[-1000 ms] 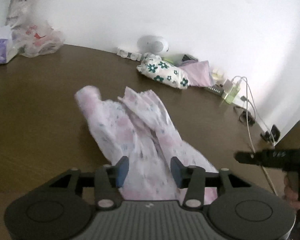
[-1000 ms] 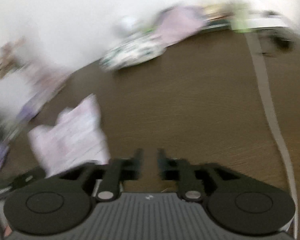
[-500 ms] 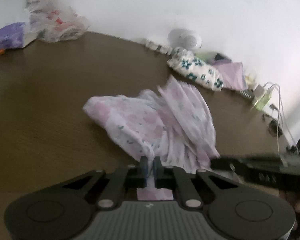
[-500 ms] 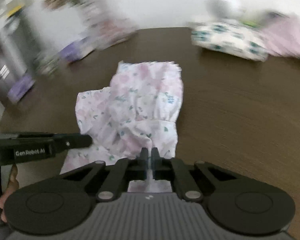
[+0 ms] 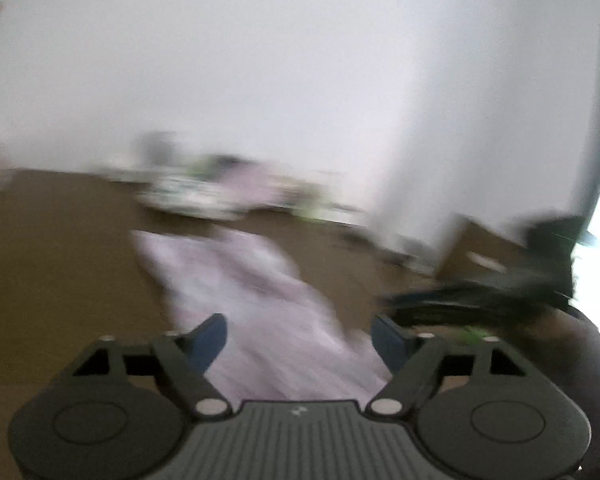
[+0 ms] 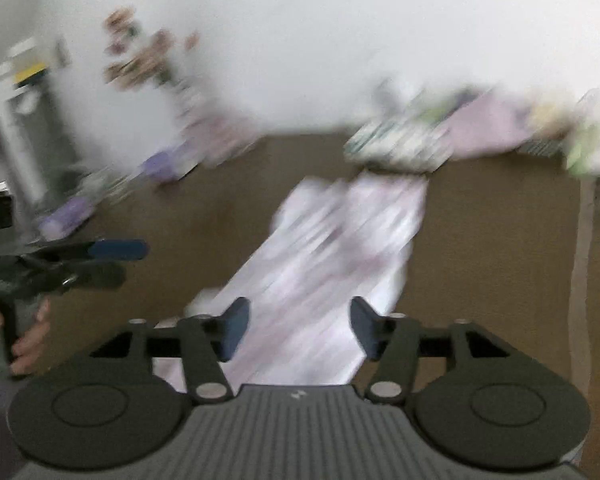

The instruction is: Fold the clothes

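Observation:
A pale pink floral garment [image 5: 260, 304] lies stretched out on the brown table [image 5: 60, 248], blurred by motion. My left gripper [image 5: 300, 334] hovers over its near end, open, nothing between the fingers. In the right wrist view the same garment [image 6: 332, 256] runs away from me, and my right gripper [image 6: 298, 326] is open above its near end. The other gripper shows in each view: the right one [image 5: 476, 300] at the right edge, and the left one [image 6: 80, 258] at the left, held by a hand.
A folded white cloth with dark green flowers [image 6: 396, 146] and a lilac cloth [image 6: 488, 128] lie at the back by the white wall. Purple packets [image 6: 164, 164] and flowers sit back left. A pale cable [image 6: 582, 264] runs along the table's right side.
Half a second ago both grippers were shut on the garment's near edge. Now both stand open, the garment lies flatter and longer, and both cameras are swinging upward.

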`<action>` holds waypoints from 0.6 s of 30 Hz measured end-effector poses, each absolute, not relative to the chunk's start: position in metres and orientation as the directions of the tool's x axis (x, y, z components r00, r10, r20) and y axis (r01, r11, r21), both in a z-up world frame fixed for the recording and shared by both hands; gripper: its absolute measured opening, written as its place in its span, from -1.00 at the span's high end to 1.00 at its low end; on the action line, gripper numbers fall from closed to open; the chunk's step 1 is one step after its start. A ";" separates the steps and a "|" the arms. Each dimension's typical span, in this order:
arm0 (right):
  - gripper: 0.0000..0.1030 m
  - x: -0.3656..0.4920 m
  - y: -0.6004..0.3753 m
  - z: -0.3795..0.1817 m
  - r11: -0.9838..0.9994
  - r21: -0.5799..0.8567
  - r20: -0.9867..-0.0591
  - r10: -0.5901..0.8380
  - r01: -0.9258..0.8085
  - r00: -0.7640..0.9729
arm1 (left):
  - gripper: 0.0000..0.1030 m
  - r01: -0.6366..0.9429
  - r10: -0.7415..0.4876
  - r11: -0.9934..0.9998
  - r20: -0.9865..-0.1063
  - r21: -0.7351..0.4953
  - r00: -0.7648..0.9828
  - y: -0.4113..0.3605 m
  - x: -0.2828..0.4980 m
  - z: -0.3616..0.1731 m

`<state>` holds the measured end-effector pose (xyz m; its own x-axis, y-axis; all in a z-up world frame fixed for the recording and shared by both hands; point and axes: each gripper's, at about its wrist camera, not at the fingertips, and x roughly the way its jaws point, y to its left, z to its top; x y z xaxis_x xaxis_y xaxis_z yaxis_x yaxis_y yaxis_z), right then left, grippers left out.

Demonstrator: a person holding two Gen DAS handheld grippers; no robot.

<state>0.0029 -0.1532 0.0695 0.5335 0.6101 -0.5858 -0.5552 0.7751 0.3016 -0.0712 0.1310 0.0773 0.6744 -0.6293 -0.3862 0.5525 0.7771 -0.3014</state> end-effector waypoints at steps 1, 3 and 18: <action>-0.24 0.001 -0.146 0.059 0.760 0.324 -0.592 0.627 -0.563 0.506 | -0.63 0.591 -0.654 0.755 -0.391 -0.283 0.648 0.125 -0.084 0.070; 0.22 0.001 -0.131 0.039 0.758 0.347 -0.621 0.627 -0.553 0.470 | -0.63 0.632 -0.671 0.734 -0.414 -0.250 0.615 0.113 -0.103 0.057; 0.07 -0.074 -0.175 0.044 0.835 0.293 -0.637 0.533 -0.466 0.557 | -0.22 0.516 -0.598 0.799 -0.498 -0.308 0.629 0.106 -0.094 0.023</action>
<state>-0.0736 -0.1750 0.0435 0.5566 0.5334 -0.6370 -0.4656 0.8352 0.2926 -0.0936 0.1061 0.0231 0.6285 -0.5975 -0.4979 0.5160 0.7993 -0.3078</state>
